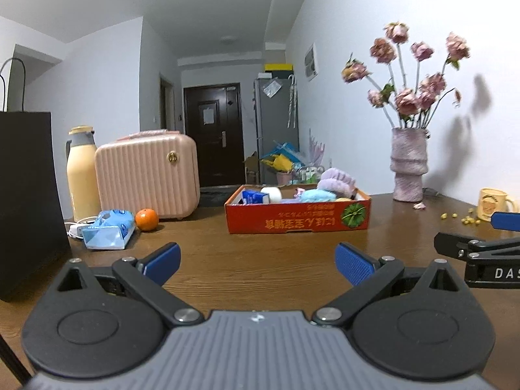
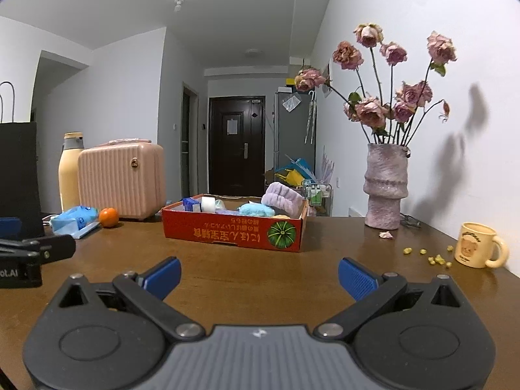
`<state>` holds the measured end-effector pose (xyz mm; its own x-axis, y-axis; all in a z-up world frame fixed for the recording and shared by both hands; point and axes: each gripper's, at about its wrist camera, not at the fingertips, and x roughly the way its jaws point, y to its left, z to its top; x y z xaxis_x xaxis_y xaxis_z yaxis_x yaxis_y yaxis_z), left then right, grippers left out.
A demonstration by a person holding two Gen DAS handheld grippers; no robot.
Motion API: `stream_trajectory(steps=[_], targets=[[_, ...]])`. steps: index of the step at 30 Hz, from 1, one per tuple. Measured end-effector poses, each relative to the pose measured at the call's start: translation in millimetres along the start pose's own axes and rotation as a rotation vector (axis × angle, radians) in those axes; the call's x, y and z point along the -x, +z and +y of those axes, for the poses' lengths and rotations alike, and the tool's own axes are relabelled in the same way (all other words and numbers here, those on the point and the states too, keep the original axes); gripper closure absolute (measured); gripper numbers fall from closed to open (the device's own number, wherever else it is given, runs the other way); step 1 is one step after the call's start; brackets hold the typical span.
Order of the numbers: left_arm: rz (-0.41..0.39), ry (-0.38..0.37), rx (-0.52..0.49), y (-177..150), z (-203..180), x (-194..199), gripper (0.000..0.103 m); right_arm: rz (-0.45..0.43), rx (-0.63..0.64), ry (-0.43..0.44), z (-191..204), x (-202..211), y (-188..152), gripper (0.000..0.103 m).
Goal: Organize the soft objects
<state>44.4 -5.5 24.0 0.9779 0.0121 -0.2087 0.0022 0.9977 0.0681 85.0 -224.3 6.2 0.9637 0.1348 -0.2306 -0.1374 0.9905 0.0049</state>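
A red cardboard box sits mid-table. Inside it lie a purple fluffy headband, a light blue soft cloth, a white roll and a small blue-and-white carton. A blue tissue pack lies at the left beside an orange. My left gripper is open and empty, well short of the box. My right gripper is open and empty too, also short of the box.
A pink case, a cream flask and a black paper bag stand at the left. A vase of dried roses, a yellow mug and several scattered yellow bits are at the right.
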Motion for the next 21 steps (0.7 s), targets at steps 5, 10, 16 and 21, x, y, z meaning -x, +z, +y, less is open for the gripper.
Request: stream_trajectory(steps=[5, 10, 16, 21], targets=[[-0.015, -0.011, -0.002, -1, -5, 19, 0.0, -0.011, 0.0, -0.007, 0, 28, -1, 0.0], [-0.024, -0.009, -0.004, -1, -8, 28, 0.0, -0.033, 0.002, -0.005, 0, 47, -1, 0.0], [-0.036, -0.005, -0.008, 1, -11, 33, 0.0, -0.05, -0.001, -0.001, -2, 54, 1, 0.0], [-0.037, -0.005, -0.008, 1, -11, 33, 0.0, -0.058, -0.006, 0.0, -4, 56, 1, 0.0]])
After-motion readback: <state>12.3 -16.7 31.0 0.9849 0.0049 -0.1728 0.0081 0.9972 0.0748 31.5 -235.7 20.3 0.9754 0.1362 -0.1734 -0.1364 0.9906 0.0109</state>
